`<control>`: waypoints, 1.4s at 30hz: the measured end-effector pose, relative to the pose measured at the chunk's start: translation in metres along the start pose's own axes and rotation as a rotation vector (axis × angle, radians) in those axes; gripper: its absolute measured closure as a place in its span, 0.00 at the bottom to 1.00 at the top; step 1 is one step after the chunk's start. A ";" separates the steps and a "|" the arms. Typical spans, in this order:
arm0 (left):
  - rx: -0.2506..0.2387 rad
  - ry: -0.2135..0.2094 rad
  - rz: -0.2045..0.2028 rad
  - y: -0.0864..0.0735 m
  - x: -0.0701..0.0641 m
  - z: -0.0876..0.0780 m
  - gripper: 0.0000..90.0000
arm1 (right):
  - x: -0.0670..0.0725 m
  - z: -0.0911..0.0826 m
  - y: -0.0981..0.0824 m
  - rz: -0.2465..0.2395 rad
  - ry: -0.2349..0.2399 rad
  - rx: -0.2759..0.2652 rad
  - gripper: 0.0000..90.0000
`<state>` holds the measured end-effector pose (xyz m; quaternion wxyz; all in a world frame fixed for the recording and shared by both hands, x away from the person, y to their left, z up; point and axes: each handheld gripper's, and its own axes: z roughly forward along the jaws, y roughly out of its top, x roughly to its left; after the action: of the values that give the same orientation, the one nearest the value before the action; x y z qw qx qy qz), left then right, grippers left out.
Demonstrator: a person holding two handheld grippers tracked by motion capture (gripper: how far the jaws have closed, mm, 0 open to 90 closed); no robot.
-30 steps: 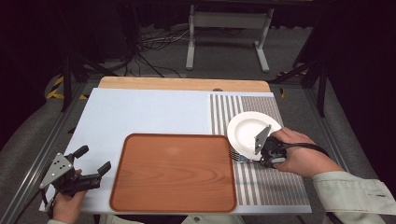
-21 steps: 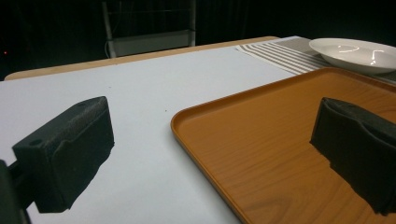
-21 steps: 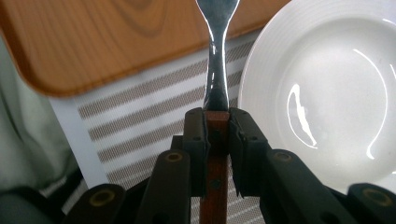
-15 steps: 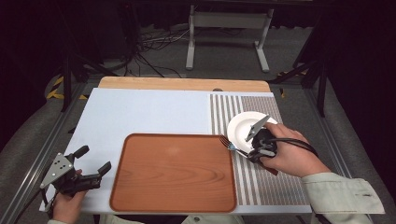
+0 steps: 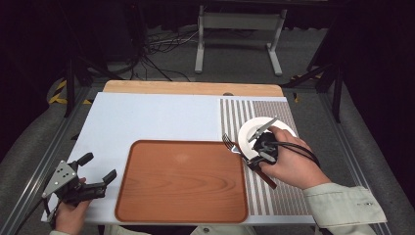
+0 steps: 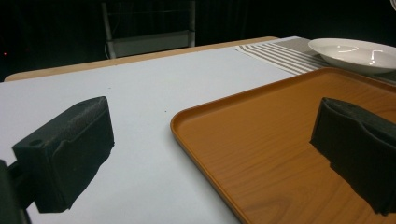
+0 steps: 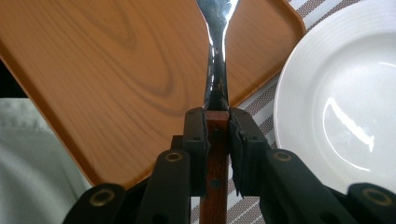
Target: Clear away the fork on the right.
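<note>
My right gripper (image 7: 217,122) has its jaws clamped narrow on the wooden handle of a fork (image 7: 215,70), whose metal neck and tines run straight out from the jaws. In the high view the fork (image 5: 230,143) hangs above the right edge of the wooden tray (image 5: 181,181), tines pointing toward the tray's far right corner, with my right gripper (image 5: 262,147) over the striped placemat (image 5: 244,110) and partly covering the white plate (image 5: 252,129). In the right gripper view the plate (image 7: 336,93) lies just to the right of the fork, on the striped mat beside the tray (image 7: 102,70). My left gripper (image 5: 95,169) sits at the table's (image 5: 147,117) near left corner, jaws spread wide with nothing between them. Its own view looks across the bare white surface (image 6: 140,93) and the tray's near left corner (image 6: 261,140), with the plate (image 6: 355,51) beyond the tray's far edge.
</note>
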<state>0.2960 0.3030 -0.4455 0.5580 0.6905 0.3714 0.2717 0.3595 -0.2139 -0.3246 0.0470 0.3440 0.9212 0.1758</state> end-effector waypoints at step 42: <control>-0.007 -0.001 -0.002 0.000 0.001 -0.001 0.00 | 0.030 0.075 0.024 0.380 0.077 0.077 0.87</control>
<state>0.2959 0.3042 -0.4449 0.5607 0.6885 0.3708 0.2721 0.3671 -0.1551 -0.3854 -0.0356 0.5064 0.8467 0.1592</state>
